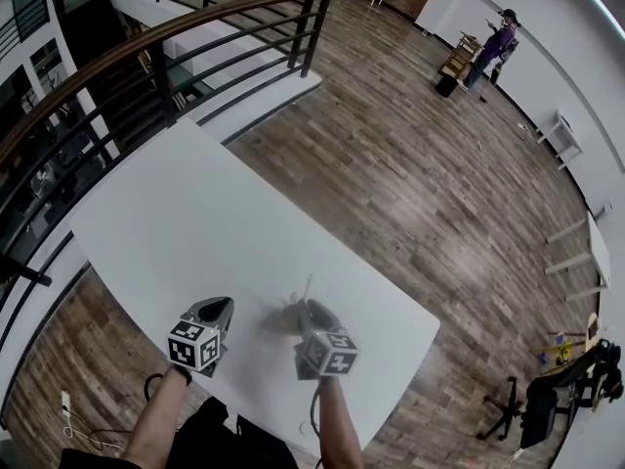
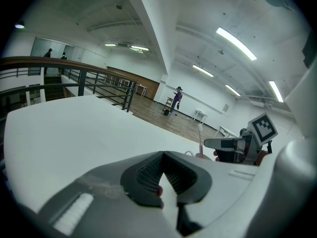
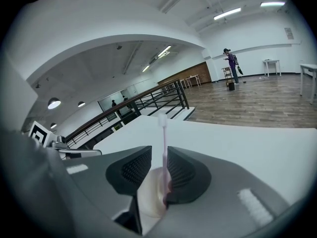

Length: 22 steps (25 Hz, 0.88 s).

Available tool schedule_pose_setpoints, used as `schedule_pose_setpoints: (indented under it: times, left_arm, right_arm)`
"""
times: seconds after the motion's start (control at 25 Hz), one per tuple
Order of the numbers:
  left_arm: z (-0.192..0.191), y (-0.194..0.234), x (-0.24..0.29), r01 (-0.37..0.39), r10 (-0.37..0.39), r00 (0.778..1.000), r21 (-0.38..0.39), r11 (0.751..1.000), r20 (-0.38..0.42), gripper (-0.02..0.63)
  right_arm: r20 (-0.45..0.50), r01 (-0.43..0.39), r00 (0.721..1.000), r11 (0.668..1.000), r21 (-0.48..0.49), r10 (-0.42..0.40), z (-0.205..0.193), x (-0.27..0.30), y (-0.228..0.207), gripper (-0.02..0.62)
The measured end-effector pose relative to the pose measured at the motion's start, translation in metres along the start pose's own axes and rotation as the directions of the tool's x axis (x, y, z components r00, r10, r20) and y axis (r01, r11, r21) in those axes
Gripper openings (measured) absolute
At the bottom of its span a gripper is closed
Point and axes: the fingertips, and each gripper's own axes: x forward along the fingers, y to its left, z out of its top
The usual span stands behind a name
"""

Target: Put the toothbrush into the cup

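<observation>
the right gripper (image 3: 158,151) has its jaws released: a clear gap shows between the 2 ribbed pads, wider than the thin handle that stands in it. the toothbrush (image 3: 163,148) rises upright through that gap and touches only the pad on the right of the frame, so it is leaning there, not pinched. its lower end sits inside the cup (image 3: 148,197), low in the centre of the right gripper view, which looks like why it stays upright with no grip on it. the jaws sit on either side of the cup, probably just to keep things steady at the hand-off.

the left gripper (image 2: 163,155) is clenched, its tips meeting in a point with nothing between them. it waits at the lower left of the head view, apart from the cup, and seems to have no part in this step.

the toothbrush has a slim pale pink handle and a small white head at the top. the cup is a pale, milky white with a pink tinge. both stand on the white worktop (image 1: 195,213), near its lower edge in the head view.
</observation>
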Motion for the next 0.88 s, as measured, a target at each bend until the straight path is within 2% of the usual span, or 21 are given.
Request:
schedule_pose_setpoints:
  times: [0.24,0.52,0.6,0.72,0.88]
  left_arm:
    - [-0.002,-0.002,-0.002,-0.001,0.001,1.000,0.002,1.000,0.001,0.008]
    - [0.002,-0.003,-0.004,-0.003,0.003,1.000,0.002,1.000,0.007,0.007]
    - [0.003,-0.004,-0.005,-0.001,0.001,1.000,0.003,1.000,0.009,0.006]
    - [0.004,-0.006,-0.008,0.006,-0.006,1.000,0.007,1.000,0.015,0.006]
    - [0.007,-0.011,-0.009,0.013,-0.013,1.000,0.015,1.000,0.022,0.007]
  right_arm:
    - [-0.015,-0.018,1.000,1.000,0.023,0.018,-0.010,0.000,-0.001,0.199]
    - [-0.011,-0.017,1.000,1.000,0.008,0.017,-0.005,-0.004,0.000,0.212]
    - [-0.010,-0.015,1.000,1.000,0.014,0.015,-0.004,-0.007,0.001,0.192]
    - [0.005,0.021,1.000,1.000,0.001,-0.021,-0.002,-0.012,0.001,0.081]
    - [0.028,0.050,0.998,0.999,0.001,-0.050,0.002,-0.021,-0.003,0.023]
